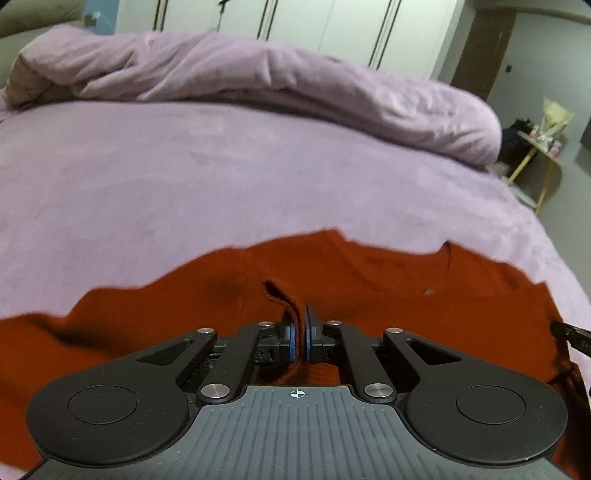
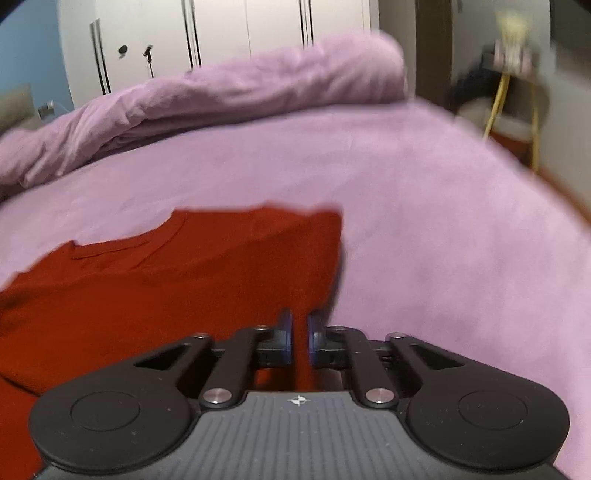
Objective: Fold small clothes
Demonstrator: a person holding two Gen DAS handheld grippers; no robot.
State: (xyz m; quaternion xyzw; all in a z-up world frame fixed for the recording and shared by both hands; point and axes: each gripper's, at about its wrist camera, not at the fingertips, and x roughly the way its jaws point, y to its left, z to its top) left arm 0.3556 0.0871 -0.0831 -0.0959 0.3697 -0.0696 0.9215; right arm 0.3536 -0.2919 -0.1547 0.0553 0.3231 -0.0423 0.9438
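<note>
A rust-red shirt [image 1: 369,280] lies spread on the lilac bed sheet [image 1: 184,177], its neckline toward the far side. My left gripper [image 1: 300,332] is shut on a pinched fold of the shirt's near edge. The shirt also shows in the right wrist view [image 2: 184,280], where my right gripper [image 2: 300,332] is shut on its right-hand edge, with red cloth between the pads. The tip of the right gripper [image 1: 572,336] shows at the right edge of the left wrist view.
A rolled lilac duvet [image 1: 258,81] lies along the far side of the bed. White wardrobes [image 2: 221,33] stand behind it. A yellow-legged side table [image 1: 539,147] with small items stands past the bed's right edge.
</note>
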